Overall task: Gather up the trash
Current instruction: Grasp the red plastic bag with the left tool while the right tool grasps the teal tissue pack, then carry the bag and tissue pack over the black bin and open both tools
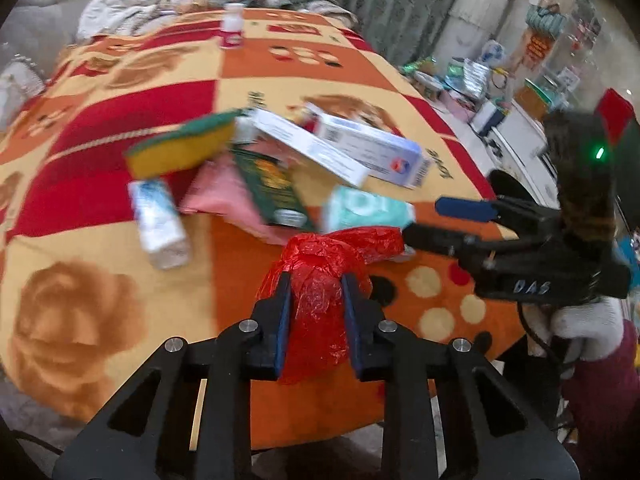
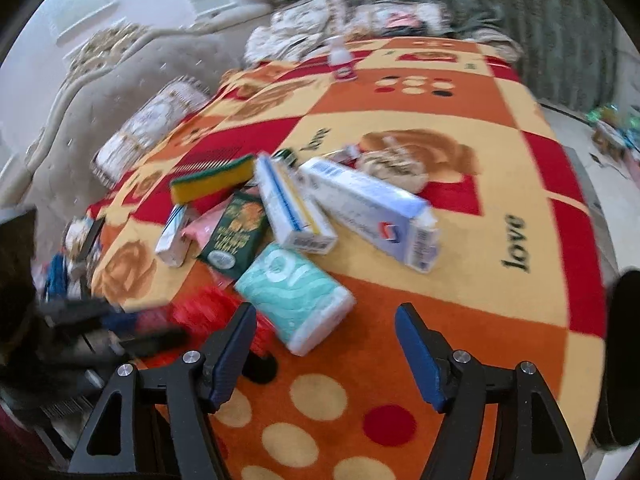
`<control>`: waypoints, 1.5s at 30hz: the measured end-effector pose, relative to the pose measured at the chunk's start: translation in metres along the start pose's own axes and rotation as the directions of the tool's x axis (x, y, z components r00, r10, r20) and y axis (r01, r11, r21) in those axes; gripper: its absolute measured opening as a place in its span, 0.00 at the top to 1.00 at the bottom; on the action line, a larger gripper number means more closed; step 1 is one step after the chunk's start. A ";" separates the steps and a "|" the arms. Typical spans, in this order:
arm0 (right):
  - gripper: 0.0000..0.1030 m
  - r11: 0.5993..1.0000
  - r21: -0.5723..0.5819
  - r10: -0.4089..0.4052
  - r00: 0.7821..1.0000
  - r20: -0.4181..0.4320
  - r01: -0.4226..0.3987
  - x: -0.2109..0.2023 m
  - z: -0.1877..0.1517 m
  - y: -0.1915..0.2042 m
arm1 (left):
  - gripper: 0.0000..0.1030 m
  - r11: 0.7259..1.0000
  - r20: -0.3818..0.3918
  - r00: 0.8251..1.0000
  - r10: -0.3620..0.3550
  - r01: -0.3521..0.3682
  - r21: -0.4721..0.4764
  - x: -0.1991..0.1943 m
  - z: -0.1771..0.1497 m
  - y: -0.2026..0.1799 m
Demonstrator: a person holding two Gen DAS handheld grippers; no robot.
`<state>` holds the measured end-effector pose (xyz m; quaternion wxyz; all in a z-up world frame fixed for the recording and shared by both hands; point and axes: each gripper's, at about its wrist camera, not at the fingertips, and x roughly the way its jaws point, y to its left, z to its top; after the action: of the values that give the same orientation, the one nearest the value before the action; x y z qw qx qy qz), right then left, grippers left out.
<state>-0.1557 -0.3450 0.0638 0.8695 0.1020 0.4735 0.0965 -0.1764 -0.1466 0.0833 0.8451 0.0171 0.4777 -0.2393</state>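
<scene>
A bed under an orange, red and cream patterned blanket, trash heaped in the middle of it.

My left claw is clenched on a crumpled red plastic bag, pads pressed into both sides of it. My right claw stands released, nothing between its fingers, just right of the bag and over bare blanket. Touching the bag's far side lies a teal tissue pack. Beyond the bag, a dark green packet and pink wrapper; farther still, two long white cartons and a yellow-green sponge. Left of the bag lies a small white box. Far past the bag, a small bottle stands upright.
</scene>
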 end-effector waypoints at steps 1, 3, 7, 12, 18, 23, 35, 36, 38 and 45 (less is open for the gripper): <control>0.32 1.000 -0.026 0.008 1.000 -0.012 -0.008 0.005 0.001 0.004 | 0.79 1.000 0.006 1.000 0.011 -0.011 -0.008 -0.004 0.000 0.005; 0.32 0.996 -0.080 0.021 0.999 -0.033 -0.023 0.017 0.003 0.012 | 0.80 0.999 0.017 0.999 0.036 -0.036 -0.028 -0.010 0.001 0.017; 0.31 0.978 -0.210 -0.004 0.998 -0.064 -0.010 0.038 0.008 0.025 | 0.80 0.996 0.031 0.998 0.057 -0.055 -0.069 -0.017 0.001 0.033; 0.31 0.960 -0.279 -0.015 0.993 -0.117 -0.019 0.056 0.010 0.029 | 0.80 0.994 0.036 0.998 0.056 -0.052 -0.095 -0.016 0.002 0.038; 0.31 0.956 -0.278 0.057 0.990 -0.130 -0.092 0.046 0.000 0.041 | 0.80 0.994 0.030 0.998 0.046 -0.043 -0.098 -0.011 0.004 0.035; 0.31 0.960 -0.274 0.032 0.994 -0.109 -0.061 0.055 0.002 0.047 | 0.79 0.994 0.037 0.998 0.050 -0.046 -0.095 -0.013 0.004 0.031; 0.52 0.991 -0.130 0.023 1.000 0.002 -0.022 0.004 -0.015 0.013 | 0.80 0.999 0.089 0.996 -0.013 0.015 -0.032 -0.019 0.018 -0.016; 0.52 0.993 -0.113 0.013 1.000 0.016 -0.012 -0.004 -0.016 0.007 | 0.80 0.999 0.090 0.996 -0.021 0.024 -0.024 -0.017 0.020 -0.021; 0.52 0.996 -0.086 -0.018 0.999 0.041 0.022 -0.018 -0.019 -0.005 | 0.80 0.999 0.092 0.995 -0.042 0.042 -0.006 -0.013 0.025 -0.036; 0.52 0.994 0.039 -0.105 0.989 0.107 0.102 -0.059 -0.028 -0.050 | 0.80 0.992 0.100 0.990 -0.103 0.095 0.078 0.002 0.045 -0.091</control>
<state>-0.2069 -0.4062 0.0831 0.8960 0.0968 0.4317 0.0377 -0.1783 -0.2397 0.1243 0.8547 0.0117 0.4242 -0.2989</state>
